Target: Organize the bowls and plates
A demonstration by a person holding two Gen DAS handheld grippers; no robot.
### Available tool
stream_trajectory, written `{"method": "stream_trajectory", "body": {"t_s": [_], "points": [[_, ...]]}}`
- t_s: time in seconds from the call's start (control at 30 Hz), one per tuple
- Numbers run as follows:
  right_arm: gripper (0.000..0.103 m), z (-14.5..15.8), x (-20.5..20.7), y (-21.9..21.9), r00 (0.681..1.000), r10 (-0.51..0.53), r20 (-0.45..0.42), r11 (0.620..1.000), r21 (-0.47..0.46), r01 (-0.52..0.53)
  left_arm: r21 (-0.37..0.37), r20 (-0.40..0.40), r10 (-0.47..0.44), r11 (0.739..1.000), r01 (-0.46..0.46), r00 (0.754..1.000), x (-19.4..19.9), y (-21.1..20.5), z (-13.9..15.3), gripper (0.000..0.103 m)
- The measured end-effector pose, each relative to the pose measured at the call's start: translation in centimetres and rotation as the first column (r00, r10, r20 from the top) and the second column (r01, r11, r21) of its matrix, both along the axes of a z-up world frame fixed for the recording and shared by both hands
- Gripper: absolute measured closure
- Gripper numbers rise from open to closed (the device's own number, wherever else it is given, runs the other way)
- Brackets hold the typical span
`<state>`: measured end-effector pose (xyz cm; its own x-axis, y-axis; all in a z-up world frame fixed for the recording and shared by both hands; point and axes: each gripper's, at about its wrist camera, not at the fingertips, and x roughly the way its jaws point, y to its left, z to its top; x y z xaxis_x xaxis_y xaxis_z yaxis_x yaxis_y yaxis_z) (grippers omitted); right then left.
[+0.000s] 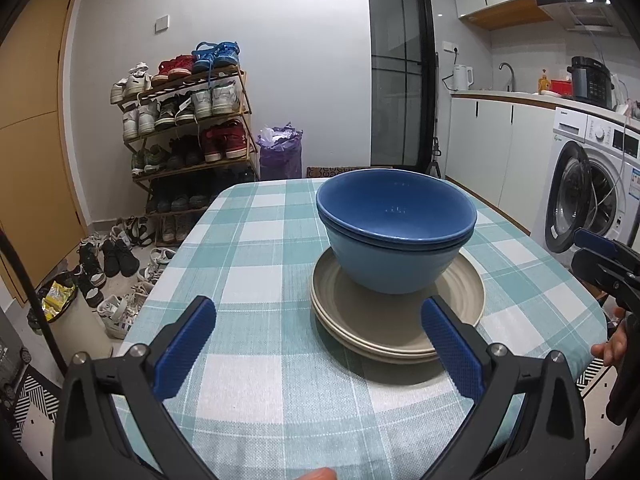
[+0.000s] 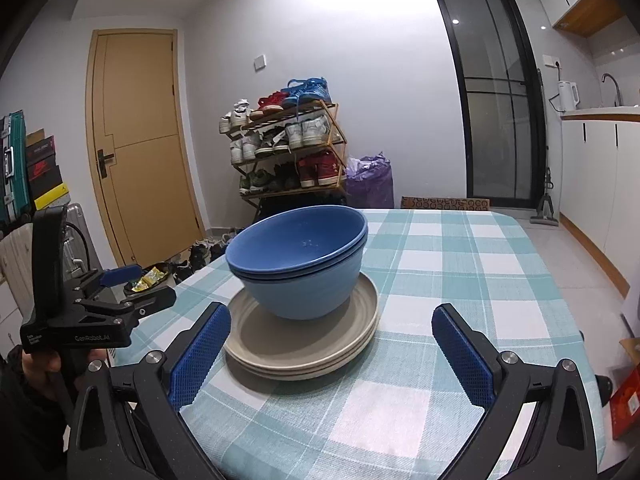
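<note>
- left gripper: two blue textured pads spread wide, holding nothing
- two nested round blue bowls, smooth, atop two stacked ribbed beige plates; mid-table on checked woven cloth
- right gripper: fingers wide apart, empty

On the bench before you, two bowls sit one inside the other on top of the stacked plates. Your left gripper is near the stack, to its left side; your right gripper is to its right. Behind the bench you have the shoe rack, and the washing machine stands at the right.
</note>
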<state>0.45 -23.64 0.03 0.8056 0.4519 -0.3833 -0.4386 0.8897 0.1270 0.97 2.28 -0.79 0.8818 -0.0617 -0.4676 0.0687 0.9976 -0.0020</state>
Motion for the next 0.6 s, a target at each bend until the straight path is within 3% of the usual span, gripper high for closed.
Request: {"method": "stream_trajectory", "body": {"t_s": [0.2, 0.6], "points": [[0.001, -0.7, -1.1, 0.7, 0.999, 0.014, 0.049, 1.0, -0.009, -0.014, -0.012, 0.02, -0.001, 1.0, 0.001, 1.0, -0.8, 0.1, -0.2, 0.0], [0.001, -1.6, -1.5, 1.6, 0.997, 0.052, 0.052, 0.998, -0.029, -0.051, -0.002, 0.022, 0.045, 0.999, -0.045, 0.999, -1.0, 1.1, -1.1, 0.0]]}}
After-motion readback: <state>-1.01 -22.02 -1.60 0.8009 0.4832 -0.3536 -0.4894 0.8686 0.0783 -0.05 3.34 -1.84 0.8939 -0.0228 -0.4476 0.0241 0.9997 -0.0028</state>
